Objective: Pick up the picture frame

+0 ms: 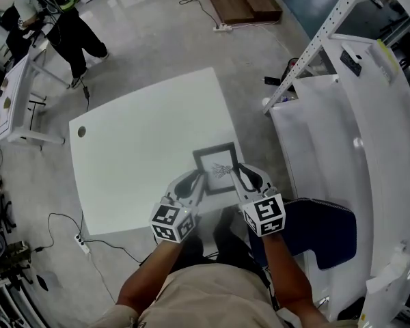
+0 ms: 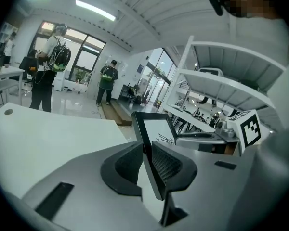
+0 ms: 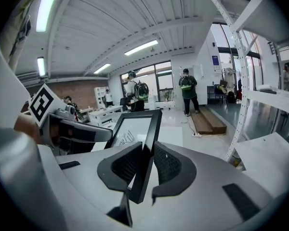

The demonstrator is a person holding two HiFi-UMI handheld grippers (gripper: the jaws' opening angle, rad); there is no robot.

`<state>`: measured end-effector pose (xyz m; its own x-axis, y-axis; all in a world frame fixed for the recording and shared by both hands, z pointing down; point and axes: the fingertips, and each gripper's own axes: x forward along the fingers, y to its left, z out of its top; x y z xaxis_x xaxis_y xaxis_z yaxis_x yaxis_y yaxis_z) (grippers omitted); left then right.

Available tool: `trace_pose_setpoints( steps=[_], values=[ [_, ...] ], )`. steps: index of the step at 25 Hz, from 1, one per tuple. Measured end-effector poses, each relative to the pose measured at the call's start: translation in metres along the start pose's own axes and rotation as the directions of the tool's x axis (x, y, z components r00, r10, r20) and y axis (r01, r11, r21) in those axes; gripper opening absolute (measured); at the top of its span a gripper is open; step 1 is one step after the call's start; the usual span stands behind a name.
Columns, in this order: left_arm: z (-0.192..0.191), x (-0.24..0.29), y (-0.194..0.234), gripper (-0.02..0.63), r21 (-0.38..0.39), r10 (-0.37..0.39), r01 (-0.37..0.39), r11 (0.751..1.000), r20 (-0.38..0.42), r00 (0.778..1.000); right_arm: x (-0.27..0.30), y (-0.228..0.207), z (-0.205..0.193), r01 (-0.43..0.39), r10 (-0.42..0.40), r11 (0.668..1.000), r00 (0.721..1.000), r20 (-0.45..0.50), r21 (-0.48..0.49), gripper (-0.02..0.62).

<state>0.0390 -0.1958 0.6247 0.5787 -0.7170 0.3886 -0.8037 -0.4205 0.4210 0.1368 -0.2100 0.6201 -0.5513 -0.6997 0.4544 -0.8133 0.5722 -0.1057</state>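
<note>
Table (image 1: 137, 162) white, wide, mostly bare. Over its near edge, picture frame (image 1: 217, 168): black border, pale print w/ a small sketch, apparently tilted & off the top, though hard to confirm. Left gripper (image 2: 147, 160) clamped on frame's left rail, right gripper (image 3: 147, 162) clamped on its right rail, ribbed pads pressing both faces. Prob. light & stiff, but pane likely fragile & finish slick; best held by the rails, never the pane, w/ even squeeze on both sides to avoid twisting.
</note>
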Motion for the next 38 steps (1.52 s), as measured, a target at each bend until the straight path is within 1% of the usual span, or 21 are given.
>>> trace_pose_setpoints(
  steps=[7,14,20,27,38],
  values=[
    [0.040,-0.024,-0.020,0.057,0.053,-0.046,0.042,0.998,0.078,0.996,-0.028,0.012,0.043,0.045,-0.041,0.998,0.993,0.111,-0.032,0.084],
    [0.085,-0.058,-0.035,0.055,0.109,-0.099,0.082,0.991,0.160,0.982,-0.053,0.034,0.090,0.094,-0.077,0.993,0.975,0.207,-0.070,0.084],
    [0.119,-0.082,-0.052,0.055,0.153,-0.144,0.111,0.982,0.226,0.963,-0.077,0.046,0.128,0.126,-0.092,0.986,0.960,0.265,-0.113,0.084],
    [0.154,-0.108,-0.063,0.055,0.189,-0.197,0.145,0.971,0.291,0.936,-0.098,0.065,0.170,0.164,-0.106,0.974,0.939,0.327,-0.154,0.085],
    [0.189,-0.144,-0.080,0.055,0.260,-0.275,0.189,0.947,0.351,0.895,-0.126,0.090,0.208,0.212,-0.130,0.962,0.909,0.395,-0.172,0.086]
  ],
)
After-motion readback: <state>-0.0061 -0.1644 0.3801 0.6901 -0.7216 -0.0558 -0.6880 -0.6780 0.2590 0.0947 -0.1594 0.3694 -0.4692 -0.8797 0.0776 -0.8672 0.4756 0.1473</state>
